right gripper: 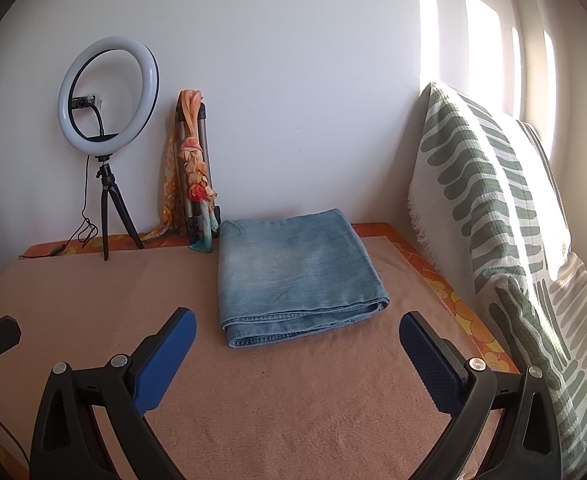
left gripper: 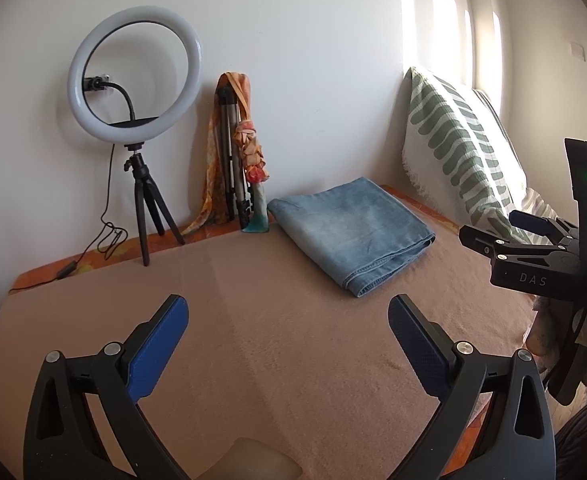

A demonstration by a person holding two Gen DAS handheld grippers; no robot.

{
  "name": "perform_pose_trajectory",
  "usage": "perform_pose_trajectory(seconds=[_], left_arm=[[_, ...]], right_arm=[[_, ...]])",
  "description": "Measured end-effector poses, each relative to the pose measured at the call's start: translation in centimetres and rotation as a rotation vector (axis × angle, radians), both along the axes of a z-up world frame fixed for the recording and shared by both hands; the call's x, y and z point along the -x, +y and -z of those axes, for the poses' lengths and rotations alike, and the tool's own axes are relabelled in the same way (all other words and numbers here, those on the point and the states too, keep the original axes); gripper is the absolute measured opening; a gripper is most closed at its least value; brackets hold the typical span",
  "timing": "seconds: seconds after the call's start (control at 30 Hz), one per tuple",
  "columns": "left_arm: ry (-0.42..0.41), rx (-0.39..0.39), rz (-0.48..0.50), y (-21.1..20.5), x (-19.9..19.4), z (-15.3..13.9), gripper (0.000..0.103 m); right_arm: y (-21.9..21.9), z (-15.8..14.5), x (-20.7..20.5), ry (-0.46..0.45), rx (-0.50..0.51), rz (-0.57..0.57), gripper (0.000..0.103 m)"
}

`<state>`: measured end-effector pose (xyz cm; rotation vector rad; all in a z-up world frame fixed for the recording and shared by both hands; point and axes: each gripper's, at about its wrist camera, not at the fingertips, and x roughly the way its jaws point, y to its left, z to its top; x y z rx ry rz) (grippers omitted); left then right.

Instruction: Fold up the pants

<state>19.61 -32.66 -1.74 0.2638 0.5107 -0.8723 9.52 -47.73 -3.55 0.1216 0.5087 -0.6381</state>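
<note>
Light blue denim pants point(left gripper: 351, 232) point(right gripper: 299, 270) lie folded into a flat rectangle on a tan blanket point(left gripper: 273, 344) point(right gripper: 293, 400), towards the back wall. My left gripper point(left gripper: 287, 320) hovers open over bare blanket, well short of the pants and to their left. My right gripper point(right gripper: 297, 334) is open too, its blue pads point(right gripper: 165, 360) straddling the air just in front of the pants' near folded edge, touching nothing. In the left wrist view the right gripper's body point(left gripper: 533, 248) shows at the right edge.
A ring light on a small tripod point(left gripper: 135, 76) point(right gripper: 107, 94) stands at the back left with its cable trailing. A folded tripod wrapped in an orange scarf point(left gripper: 235, 152) point(right gripper: 193, 168) leans on the wall. Green-patterned pillows point(left gripper: 461, 148) point(right gripper: 493, 216) line the right side.
</note>
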Motion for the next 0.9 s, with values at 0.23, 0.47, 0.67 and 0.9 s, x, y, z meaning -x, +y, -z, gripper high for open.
perform_pose_trajectory(seconds=[0.23, 0.47, 0.67, 0.9], left_arm=[[0.005, 0.000, -0.006, 0.2, -0.2, 0.0, 0.100], [0.001, -0.002, -0.009, 0.3, -0.3, 0.0, 0.100], [-0.018, -0.014, -0.022, 0.3, 0.1, 0.1, 0.100], [-0.022, 0.009, -0.026, 1.2, -0.3, 0.0, 0.100]], right_arm=[[0.1, 0.0, -0.3, 0.000, -0.003, -0.004, 0.103], [0.3, 0.0, -0.4, 0.002, 0.000, -0.006, 0.103], [0.6, 0.1, -0.6, 0.003, 0.001, -0.014, 0.103], [0.5, 0.5, -0.9, 0.012, -0.007, -0.023, 0.103]])
